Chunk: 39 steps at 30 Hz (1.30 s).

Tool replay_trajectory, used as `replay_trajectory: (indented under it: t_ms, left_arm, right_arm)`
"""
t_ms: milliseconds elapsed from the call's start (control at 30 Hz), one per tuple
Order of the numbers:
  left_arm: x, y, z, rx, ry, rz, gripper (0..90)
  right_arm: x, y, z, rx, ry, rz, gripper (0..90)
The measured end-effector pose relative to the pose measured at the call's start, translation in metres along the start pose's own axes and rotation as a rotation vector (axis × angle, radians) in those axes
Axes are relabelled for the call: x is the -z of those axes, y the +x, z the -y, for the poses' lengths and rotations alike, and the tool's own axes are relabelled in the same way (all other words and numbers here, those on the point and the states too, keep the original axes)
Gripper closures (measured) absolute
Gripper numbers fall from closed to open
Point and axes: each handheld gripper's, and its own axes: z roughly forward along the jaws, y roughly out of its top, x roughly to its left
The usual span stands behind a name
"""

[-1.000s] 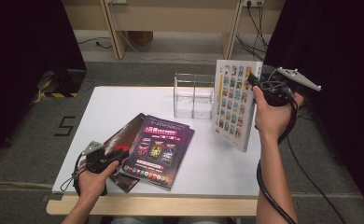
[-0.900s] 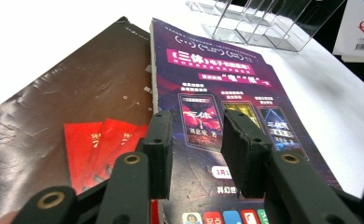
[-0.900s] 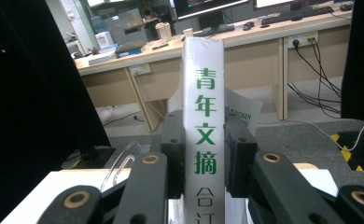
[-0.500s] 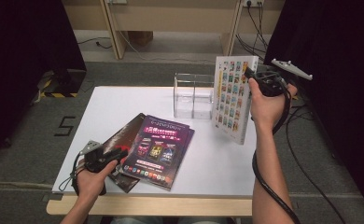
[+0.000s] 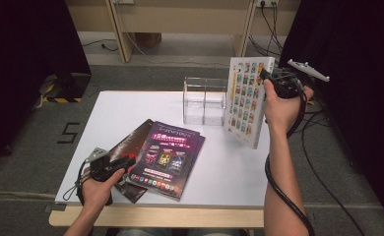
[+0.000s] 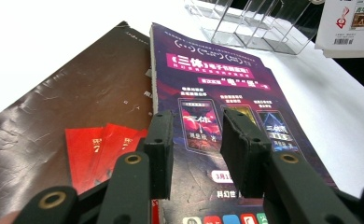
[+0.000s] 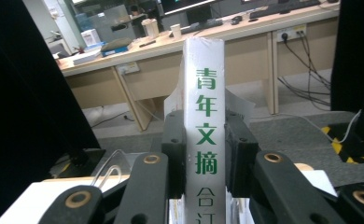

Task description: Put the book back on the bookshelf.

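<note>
Two books flat at the near left of the table (image 5: 229,162), one white book (image 5: 245,101) up in the air at the far right. Held upright by its spine, most likely so as to drop on edge into the clear rack (image 5: 204,101) just to its left. Right gripper (image 5: 268,81) clamped across that spine, both pads pressed against the white band with green characters (image 7: 203,130), covers hanging below the grip and clear of the table. Purple book (image 5: 166,157) lying partly over the brown book (image 5: 131,147), presumably waiting a turn. Left gripper (image 5: 126,164) low at the near left edge, jaws apart with nothing between them, pads (image 6: 159,149) poised just above the purple cover (image 6: 217,116) and the brown one (image 6: 68,116) to its left. Rack well apart from this gripper, toward the far side.
</note>
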Motion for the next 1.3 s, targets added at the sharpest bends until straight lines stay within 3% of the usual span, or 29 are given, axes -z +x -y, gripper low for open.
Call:
replay_trajectory:
  t_ms: [633,767,1300]
  left_arm:
    - [-0.002,0.000,0.002,0.003,0.007,0.002,63.3]
    - [-0.001,0.000,0.002,0.002,0.006,0.002,63.2]
    - [-0.001,0.002,0.003,0.008,0.008,0.003,63.3]
  right_arm:
    - [-0.024,-0.003,-0.007,-0.015,-0.026,0.047,74.1]
    - [-0.028,-0.005,-0.006,-0.036,-0.041,0.042,74.1]
    - [-0.048,0.003,-0.005,-0.025,-0.033,0.040,74.1]
